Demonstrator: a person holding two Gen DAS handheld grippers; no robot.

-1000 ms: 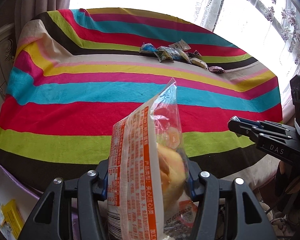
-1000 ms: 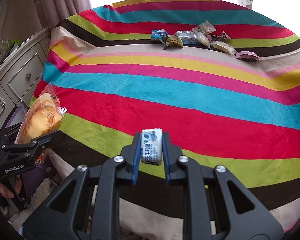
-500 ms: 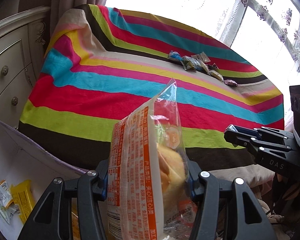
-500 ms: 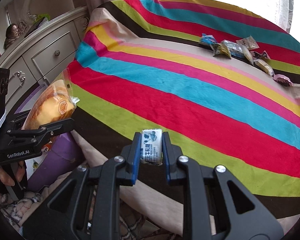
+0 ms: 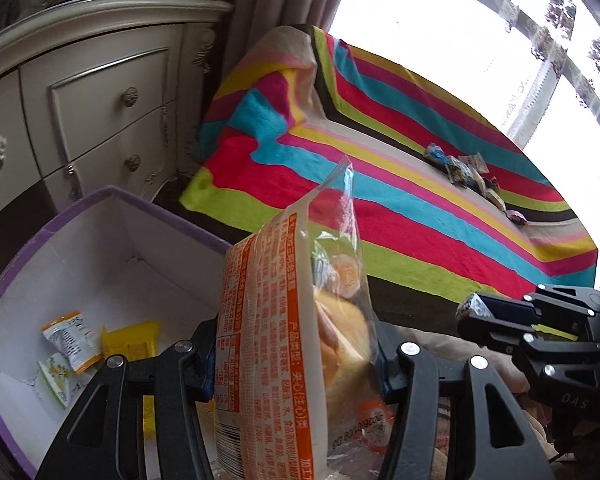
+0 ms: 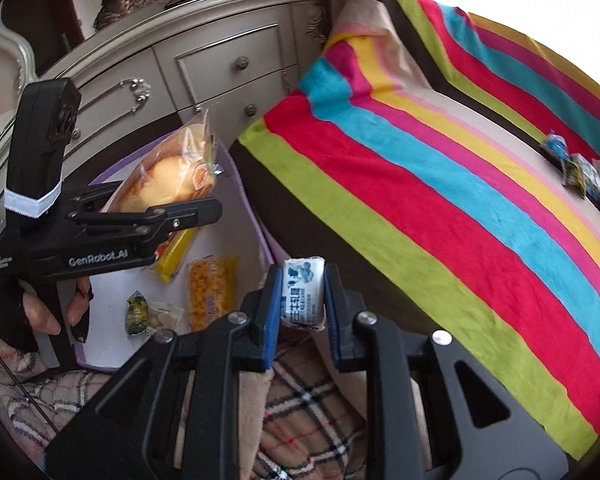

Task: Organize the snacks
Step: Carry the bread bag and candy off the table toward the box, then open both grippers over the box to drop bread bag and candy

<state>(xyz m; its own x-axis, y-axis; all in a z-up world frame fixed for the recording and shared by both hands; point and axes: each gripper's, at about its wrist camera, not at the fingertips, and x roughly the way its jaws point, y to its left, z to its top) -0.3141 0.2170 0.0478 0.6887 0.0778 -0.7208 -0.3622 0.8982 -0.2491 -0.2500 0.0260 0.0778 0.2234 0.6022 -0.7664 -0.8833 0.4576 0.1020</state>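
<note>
The bread packet (image 5: 300, 344), clear wrap with orange print and a golden bun inside, stands upright between the jaws of the left gripper (image 5: 296, 356), which is clamped on its lower half. From the right wrist view that same packet (image 6: 168, 176) hangs over the open purple-rimmed box (image 6: 256, 216), with the person's left hand (image 6: 40, 312), in a dark fingerless glove, wrapped round the handle below. Over on the other side, the right gripper (image 6: 302, 296) is pinched tight on a small white-and-blue wrapped snack (image 6: 303, 292), held above a plaid-patterned fabric (image 6: 300, 412) just beside the box. Down in the box lie a yellow packet (image 5: 130, 338), an orange-and-white sachet (image 5: 72, 340) and a green-printed sachet (image 5: 54, 376) on the white floor. Beyond, the striped blanket (image 5: 400, 208) covers the bed, and a cluster of small snack packets (image 5: 466, 170) sits near its far edge. A cream chest of drawers (image 5: 100, 96) stands behind the box.
</note>
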